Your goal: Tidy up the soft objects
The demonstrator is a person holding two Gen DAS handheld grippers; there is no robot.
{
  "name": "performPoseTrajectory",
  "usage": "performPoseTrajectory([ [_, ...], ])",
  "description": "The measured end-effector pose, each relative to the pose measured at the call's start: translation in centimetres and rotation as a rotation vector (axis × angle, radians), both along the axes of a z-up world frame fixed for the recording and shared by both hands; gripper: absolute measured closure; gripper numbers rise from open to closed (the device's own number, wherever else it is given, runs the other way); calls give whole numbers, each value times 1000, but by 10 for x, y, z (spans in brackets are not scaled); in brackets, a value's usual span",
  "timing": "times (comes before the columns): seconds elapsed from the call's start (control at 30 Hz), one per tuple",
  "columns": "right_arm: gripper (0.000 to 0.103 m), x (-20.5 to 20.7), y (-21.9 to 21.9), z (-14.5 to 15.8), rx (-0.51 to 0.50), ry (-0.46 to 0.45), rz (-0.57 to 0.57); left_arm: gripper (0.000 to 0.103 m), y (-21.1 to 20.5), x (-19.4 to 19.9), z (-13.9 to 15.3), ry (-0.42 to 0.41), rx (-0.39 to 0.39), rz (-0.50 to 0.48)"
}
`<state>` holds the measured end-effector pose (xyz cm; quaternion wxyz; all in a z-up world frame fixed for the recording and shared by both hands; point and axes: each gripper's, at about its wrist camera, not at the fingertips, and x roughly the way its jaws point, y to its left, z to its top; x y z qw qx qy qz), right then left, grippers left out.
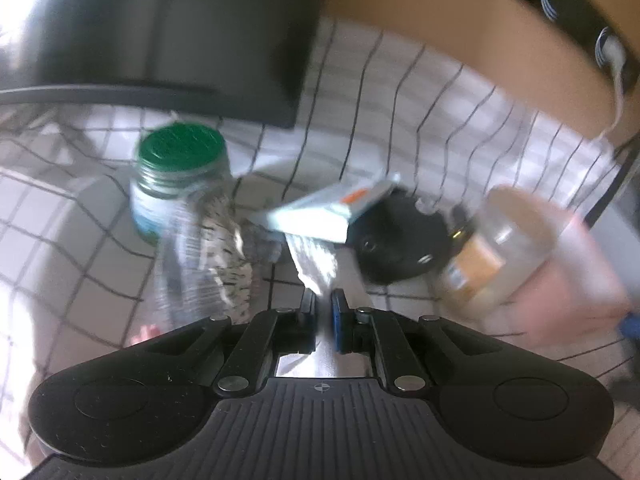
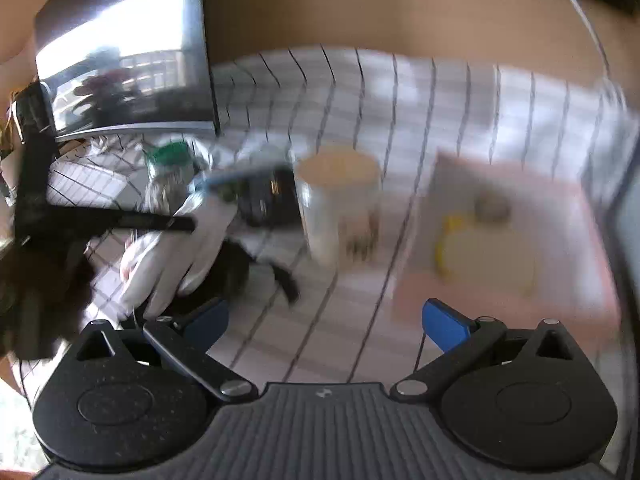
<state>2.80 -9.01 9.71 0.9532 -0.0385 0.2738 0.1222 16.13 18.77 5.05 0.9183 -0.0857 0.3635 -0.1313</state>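
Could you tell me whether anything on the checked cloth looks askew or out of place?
Yes: a white packet lies tilted, propped on a black round object rather than flat. The left hand-held gripper is pinching its pale crumpled end. Blur hides finer detail.

Ahead of the left claw (image 1: 323, 308), a clear glossy plastic bottle (image 1: 188, 256) with a green ribbed cap; checked cloth (image 1: 400, 92) under everything; matt pink tray (image 2: 560, 216) right

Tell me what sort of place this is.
Probably a home table or desk, not a lab. A white grid-checked cloth covers the surface, a dark monitor stands at the back, and household clutter sits on the cloth: a green-lidded jar and a pink tray.
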Motion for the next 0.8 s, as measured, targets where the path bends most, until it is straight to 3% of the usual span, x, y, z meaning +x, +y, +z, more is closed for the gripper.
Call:
performPoseTrajectory([
  [0.17,0,25,24,45,-26,-60,54,93,26,-32,27,-89,-46,50],
  [0.3,7,55,53,69,23,-40,104,93,53,-45,46,-146,-74,102],
  [0.37,13,81,69,76,54,22,112,93,67,-51,53,-171,-83,121],
  [0.5,37,147,92,76,138,206,41,93,96,-53,55,-180,-126,136],
  [0.63,38,197,111,63,138,318,-55,93,118,-48,41,-154,-189,121],
  [0.8,38,235,131,50,-8,327,-192,93,140,-40,21,-124,-252,113],
])
